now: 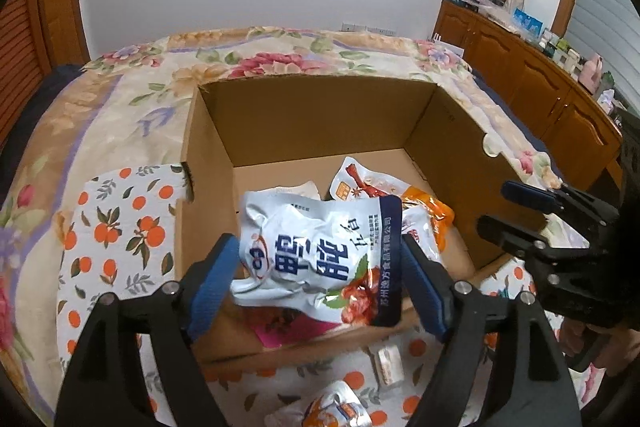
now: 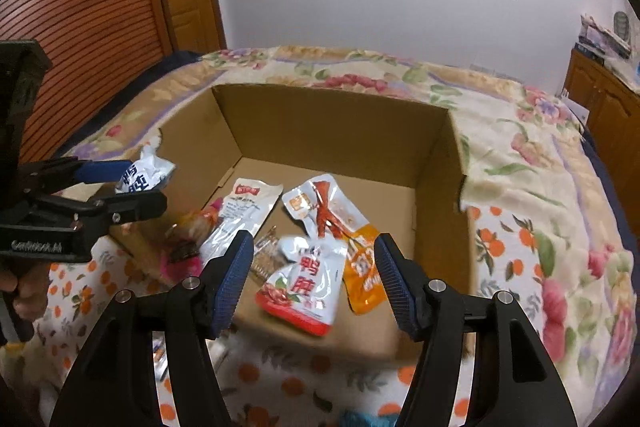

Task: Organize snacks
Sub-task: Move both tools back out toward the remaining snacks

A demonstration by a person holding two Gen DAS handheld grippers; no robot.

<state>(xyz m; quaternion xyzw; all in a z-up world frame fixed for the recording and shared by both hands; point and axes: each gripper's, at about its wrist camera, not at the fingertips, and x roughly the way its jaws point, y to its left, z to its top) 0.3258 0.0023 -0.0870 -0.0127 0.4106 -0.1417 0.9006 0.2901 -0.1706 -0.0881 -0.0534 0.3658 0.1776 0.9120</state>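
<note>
An open cardboard box (image 1: 320, 119) stands on the bed. Over its near edge my left gripper (image 1: 319, 247) is shut on a white snack packet (image 1: 312, 227) with blue characters, a blue pad on each side edge. The right wrist view shows that gripper (image 2: 146, 183) at the left with the crumpled packet (image 2: 146, 173) between its fingers. My right gripper (image 2: 314, 241) is open and holds nothing, hovering above the box's (image 2: 332, 123) front part. On the box floor lie a red-and-white packet (image 2: 304, 287), an orange packet (image 2: 364, 275), a chicken-foot packet (image 2: 320, 211) and a long white packet (image 2: 244, 211).
The box sits on an orange-print cloth (image 1: 120, 227) over a floral bedspread (image 2: 540, 167). Loose snacks (image 1: 386, 363) lie on the cloth in front of the box. A wooden cabinet (image 1: 520, 75) runs along the right. A person's hand (image 2: 28, 287) grips the left handle.
</note>
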